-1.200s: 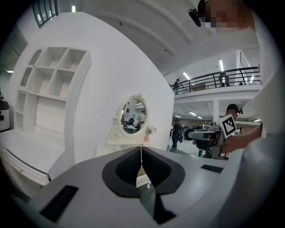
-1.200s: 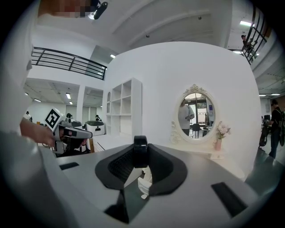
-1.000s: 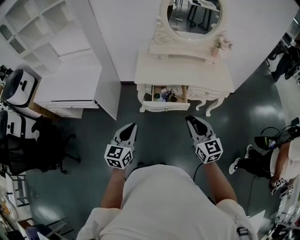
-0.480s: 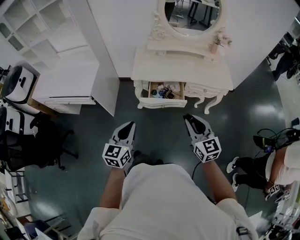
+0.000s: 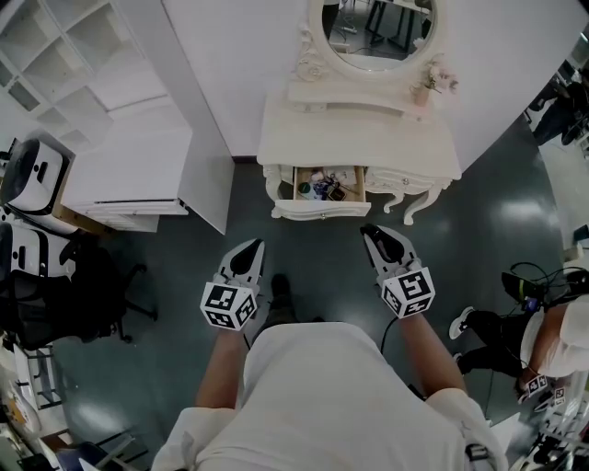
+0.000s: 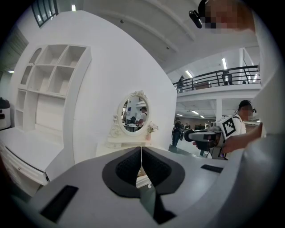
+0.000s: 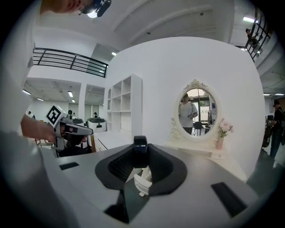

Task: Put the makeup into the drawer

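One dark round makeup case sits clamped in right gripper's jaws.

Counter at the back wall, left claw and right claw before it.
The mirror stands at the counter's back, a flower vase at its right. The drawer is pulled out under the counter's left half, makeup items inside. The claws are side by side, well short of the drawer; a round compact sits between the right claw's jaws. A shelf unit stands left.
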Available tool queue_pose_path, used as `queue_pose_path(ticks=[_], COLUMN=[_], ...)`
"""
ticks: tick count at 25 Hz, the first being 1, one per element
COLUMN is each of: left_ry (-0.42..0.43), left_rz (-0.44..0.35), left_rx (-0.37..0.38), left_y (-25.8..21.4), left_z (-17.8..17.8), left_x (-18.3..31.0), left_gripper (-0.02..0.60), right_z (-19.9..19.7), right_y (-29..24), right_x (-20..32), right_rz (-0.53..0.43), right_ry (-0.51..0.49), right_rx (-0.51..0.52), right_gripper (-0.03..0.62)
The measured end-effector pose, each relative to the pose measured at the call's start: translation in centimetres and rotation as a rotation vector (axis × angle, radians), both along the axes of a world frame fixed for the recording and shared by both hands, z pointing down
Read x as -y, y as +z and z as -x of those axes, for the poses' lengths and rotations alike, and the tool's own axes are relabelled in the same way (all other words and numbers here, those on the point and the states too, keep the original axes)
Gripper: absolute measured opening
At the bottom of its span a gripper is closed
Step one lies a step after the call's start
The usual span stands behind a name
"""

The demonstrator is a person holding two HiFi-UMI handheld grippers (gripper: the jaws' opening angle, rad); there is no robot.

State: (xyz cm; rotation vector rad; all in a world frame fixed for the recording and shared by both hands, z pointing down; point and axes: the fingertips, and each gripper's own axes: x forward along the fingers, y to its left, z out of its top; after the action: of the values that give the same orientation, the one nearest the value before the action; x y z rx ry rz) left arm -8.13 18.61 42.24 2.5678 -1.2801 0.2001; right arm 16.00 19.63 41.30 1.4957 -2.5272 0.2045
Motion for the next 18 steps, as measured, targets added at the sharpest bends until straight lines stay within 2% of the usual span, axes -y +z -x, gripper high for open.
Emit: queue_pose_path(ticks=[18], left_ry=[0.134], left_rz=[0.023], left_rx=[0.002], left_y=[0.7], left_z=[2.1], left_x=[12.9], left_gripper=[0.018], right_z=[3.4], right_y=[0.4], right_x=[10.1], right_rz=[0.029], right_ry=[0.106], right_rx=[-0.022], right_gripper=[0.094])
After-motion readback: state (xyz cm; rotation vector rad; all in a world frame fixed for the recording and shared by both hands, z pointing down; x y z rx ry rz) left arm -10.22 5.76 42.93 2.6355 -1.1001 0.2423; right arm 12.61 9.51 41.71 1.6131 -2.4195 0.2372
